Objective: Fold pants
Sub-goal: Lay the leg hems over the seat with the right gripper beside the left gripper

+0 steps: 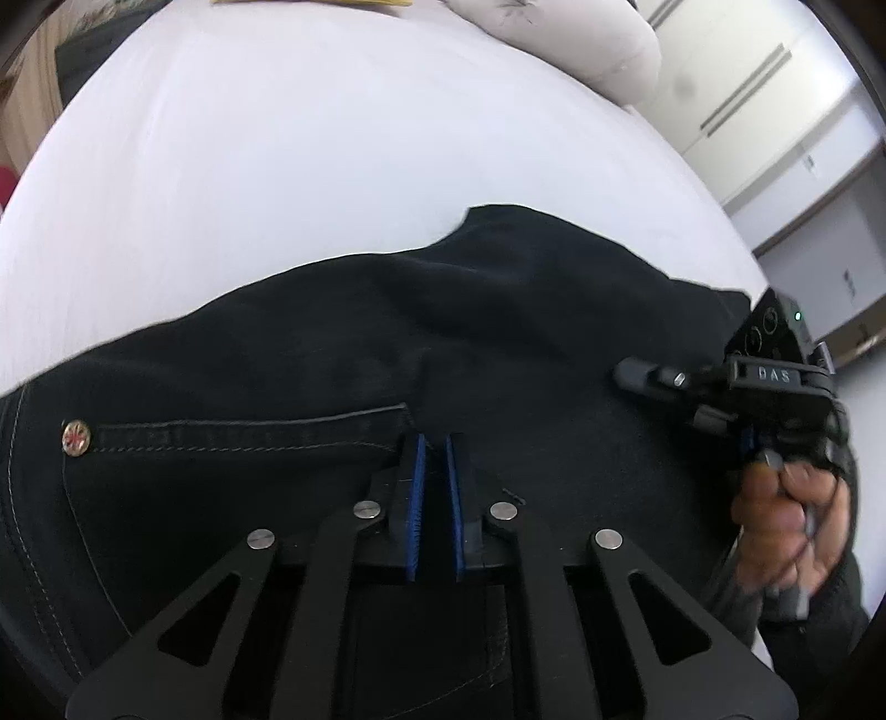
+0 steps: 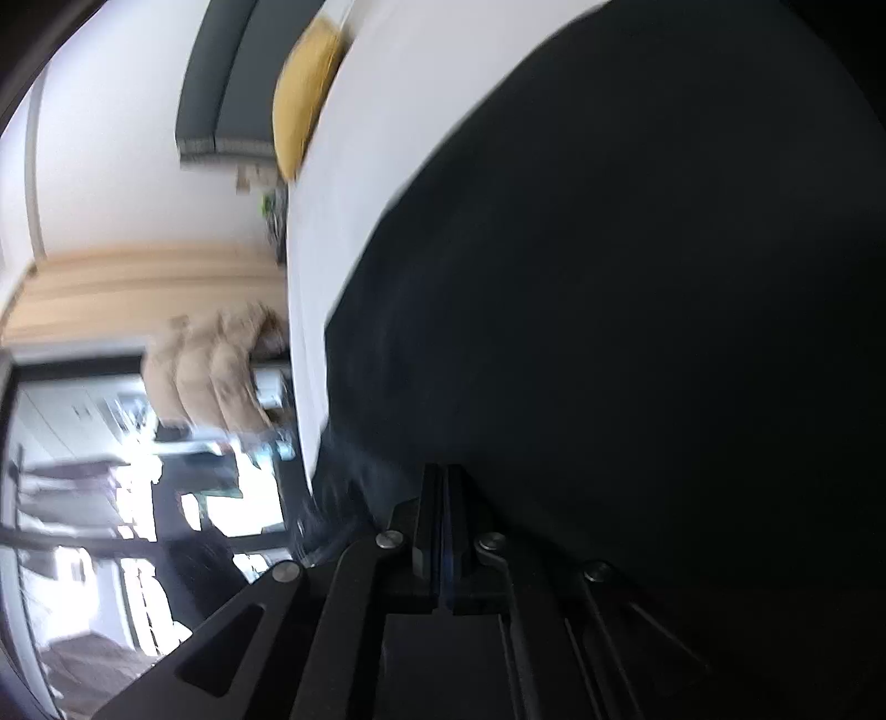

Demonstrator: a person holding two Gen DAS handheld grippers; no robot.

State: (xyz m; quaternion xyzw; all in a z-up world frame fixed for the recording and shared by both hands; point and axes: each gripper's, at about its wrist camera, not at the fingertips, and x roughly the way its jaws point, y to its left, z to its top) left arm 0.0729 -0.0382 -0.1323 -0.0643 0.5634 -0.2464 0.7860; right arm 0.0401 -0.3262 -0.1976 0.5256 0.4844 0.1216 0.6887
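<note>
Black jeans (image 1: 498, 310) lie spread on a white bed sheet (image 1: 277, 166), with a pocket seam and a brass rivet (image 1: 76, 437) at the left. My left gripper (image 1: 437, 448) points down at the end of the pocket seam. Its blue pads stand narrowly apart with a dark fold of the jeans pinched between them. My right gripper (image 1: 747, 437), held by a hand (image 1: 786, 509), hovers over the right part of the jeans. In the blurred right wrist view that gripper (image 2: 443, 476) has its pads pressed together at the edge of the jeans (image 2: 609, 277). No cloth shows between them.
A pale pillow (image 1: 581, 44) lies at the bed's far end. A yellow cushion (image 2: 304, 94) sits at the sheet's (image 2: 354, 166) edge. A hand (image 2: 210, 371) shows beyond the bed edge. White cabinets (image 1: 775, 111) stand to the right.
</note>
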